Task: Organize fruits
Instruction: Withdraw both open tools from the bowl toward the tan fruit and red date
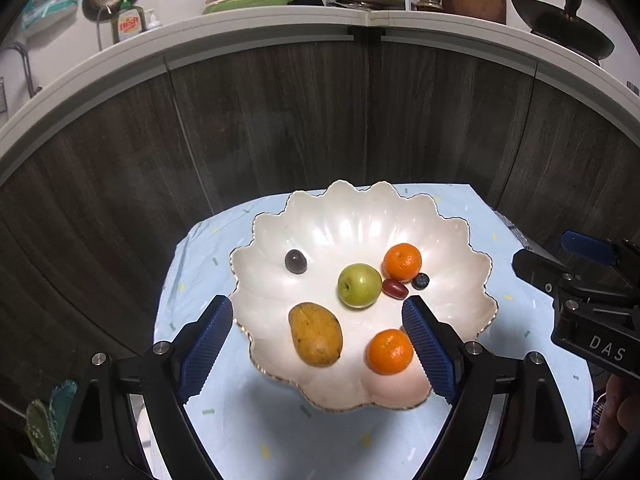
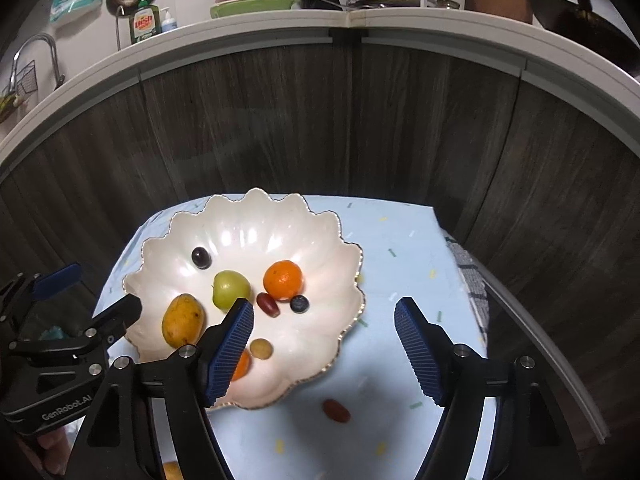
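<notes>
Pearly white scalloped bowl (image 1: 360, 224) sits on a pale blue cloth (image 1: 208, 248) with confetti specks.

Left view, left to right:
- dark grape (image 1: 295, 261) alone at the bowl's left
- mango (image 1: 315, 334) near the front
- green apple (image 1: 359, 285) in the middle
- red grape (image 1: 395, 288) touching the apple's right side
- blueberry (image 1: 420, 281) just beside the red grape
- one orange (image 1: 402, 262) behind those two
- second orange (image 1: 390, 351) at the front, partly behind the left gripper's (image 1: 317, 354) right pad

Left jaws stand wide apart with nothing clamped; mango and front orange lie between the pads in the view, not touched. Right gripper's body is cut off at the right edge; "DAS" readable on it.

Right view, left to right:
- left gripper's body (image 2: 60, 344) at the left edge, marked "GenRobot.AI"
- right gripper's (image 2: 324, 354) left pad covers most of the front orange (image 2: 242, 366) and the apple's (image 2: 230, 290) lower edge
- small yellow-green fruit (image 2: 261, 348) in the bowl just right of that pad, kind unclear, hidden in the left view
- another red grape (image 2: 336, 411) on the cloth outside the bowl, between the pads
- yellow fruit (image 2: 172, 470) cut off at the bottom edge

Right jaws also wide, gripping nothing.

Behind: dark wood cabinet fronts (image 1: 280, 120) under a white counter edge (image 1: 240, 24). Green soap bottle (image 2: 144, 22) on the counter, label too blurred to read. Pots, plates and a dark wok (image 1: 560, 28) up there too.
</notes>
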Demonstrator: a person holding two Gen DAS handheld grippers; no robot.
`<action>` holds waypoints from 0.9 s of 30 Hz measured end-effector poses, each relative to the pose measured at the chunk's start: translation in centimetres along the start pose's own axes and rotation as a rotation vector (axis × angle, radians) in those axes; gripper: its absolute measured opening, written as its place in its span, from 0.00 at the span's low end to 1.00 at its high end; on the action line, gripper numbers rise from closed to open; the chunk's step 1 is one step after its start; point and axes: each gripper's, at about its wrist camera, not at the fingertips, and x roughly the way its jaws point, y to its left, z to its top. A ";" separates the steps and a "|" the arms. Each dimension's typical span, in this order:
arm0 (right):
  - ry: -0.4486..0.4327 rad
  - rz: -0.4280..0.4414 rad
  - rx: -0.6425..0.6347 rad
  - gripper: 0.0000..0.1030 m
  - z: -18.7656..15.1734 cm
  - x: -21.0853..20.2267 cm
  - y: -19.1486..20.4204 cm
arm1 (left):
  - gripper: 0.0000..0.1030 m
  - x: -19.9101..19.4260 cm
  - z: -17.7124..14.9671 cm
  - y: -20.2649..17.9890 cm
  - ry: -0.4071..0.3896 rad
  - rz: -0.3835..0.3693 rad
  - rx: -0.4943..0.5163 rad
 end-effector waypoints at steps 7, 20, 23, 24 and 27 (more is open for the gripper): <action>-0.012 0.006 -0.009 0.72 -1.0 -1.3 -1.2 | 0.89 -1.9 -1.6 -1.4 -0.018 0.071 -0.018; -0.041 0.067 -0.059 0.72 -2.9 -2.2 -2.0 | 0.93 -3.8 -4.6 -2.7 -0.007 0.094 -0.106; -0.047 0.079 -0.089 0.72 -3.5 -2.3 -1.9 | 0.93 -3.9 -5.4 -3.0 -0.003 0.105 -0.112; -0.048 0.080 -0.095 0.72 -3.7 -2.3 -1.8 | 0.93 -3.8 -5.6 -3.0 0.002 0.107 -0.118; -0.050 0.089 -0.118 0.72 -4.3 -2.3 -1.7 | 0.93 -3.8 -6.6 -2.9 0.017 0.107 -0.156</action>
